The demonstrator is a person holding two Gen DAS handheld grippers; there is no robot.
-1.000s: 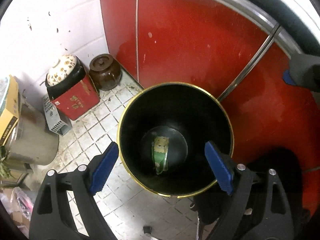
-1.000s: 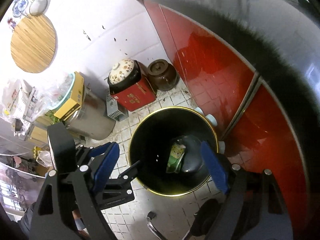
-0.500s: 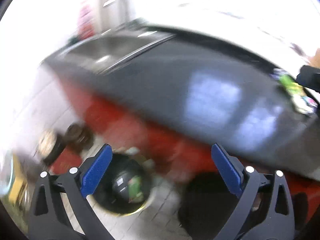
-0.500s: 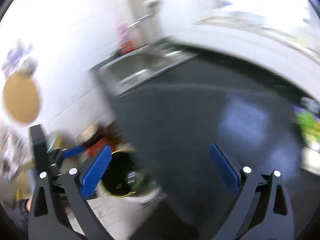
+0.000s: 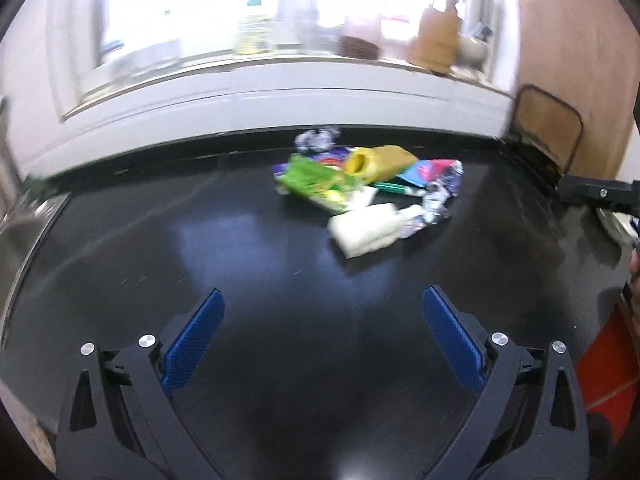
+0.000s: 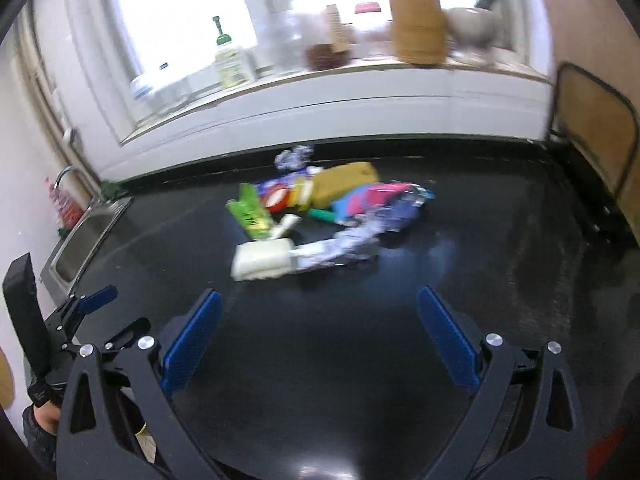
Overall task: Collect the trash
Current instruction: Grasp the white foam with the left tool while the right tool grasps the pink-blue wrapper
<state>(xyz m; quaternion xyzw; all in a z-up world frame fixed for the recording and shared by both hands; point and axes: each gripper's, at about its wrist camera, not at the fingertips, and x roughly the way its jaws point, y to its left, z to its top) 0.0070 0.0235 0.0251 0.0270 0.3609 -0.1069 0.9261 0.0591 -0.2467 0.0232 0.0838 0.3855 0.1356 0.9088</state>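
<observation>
Only trash pile (image 5: 366, 196) on countertop (image 5: 240, 264)

Black countertop (image 5: 240, 248), green wrapper (image 5: 316, 184), yellow bottle (image 5: 380, 162).

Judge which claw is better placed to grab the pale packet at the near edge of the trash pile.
Right, narrowly. The pale packet sits just ahead of the open, empty right claw. From the left claw, also open and empty, it lies farther off and to the right.

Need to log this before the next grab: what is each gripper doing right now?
Left gripper: open, holding nothing; jaws have just been opening.
Right gripper: open, holding nothing; jaws have just been opening.
</observation>
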